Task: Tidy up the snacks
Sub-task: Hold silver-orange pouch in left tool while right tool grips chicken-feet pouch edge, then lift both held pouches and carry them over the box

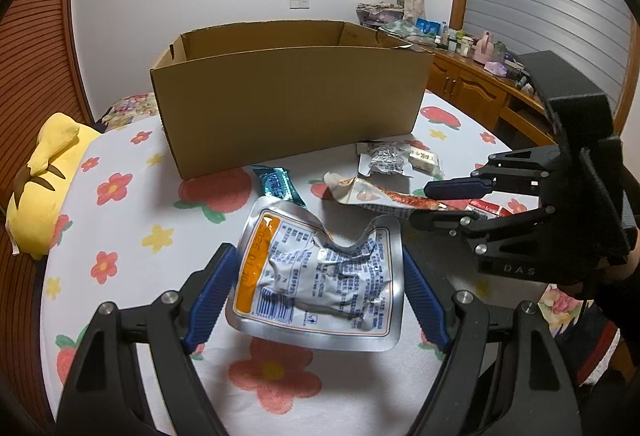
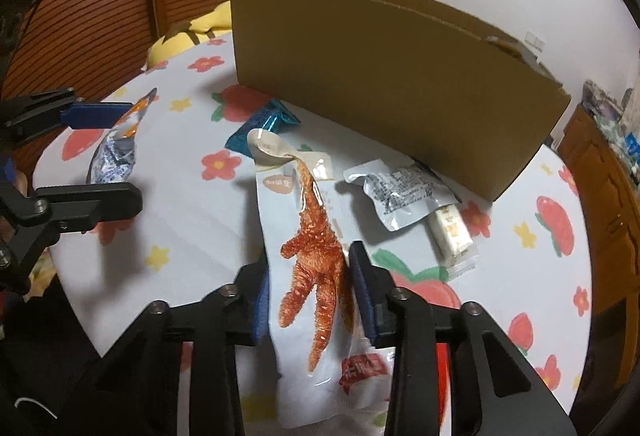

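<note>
My left gripper (image 1: pixel 318 262) is shut on a silver foil pouch (image 1: pixel 320 276) with an orange stripe and holds it above the table; it also shows in the right wrist view (image 2: pixel 114 152). My right gripper (image 2: pixel 308 272) is shut on a white chicken-foot snack bag (image 2: pixel 308 256) and shows at the right of the left wrist view (image 1: pixel 420 202). An open cardboard box (image 1: pixel 288 92) stands behind, also in the right wrist view (image 2: pixel 380 88). On the table lie a teal packet (image 2: pixel 260 126), a small silver pouch (image 2: pixel 400 192) and a white bar (image 2: pixel 452 232).
The round table (image 1: pixel 132 220) has a white cloth with flowers and strawberries. A yellow plush toy (image 1: pixel 44 180) lies at its left edge. A wooden cabinet (image 1: pixel 472 84) with clutter stands at the back right. Red slatted doors are on the left.
</note>
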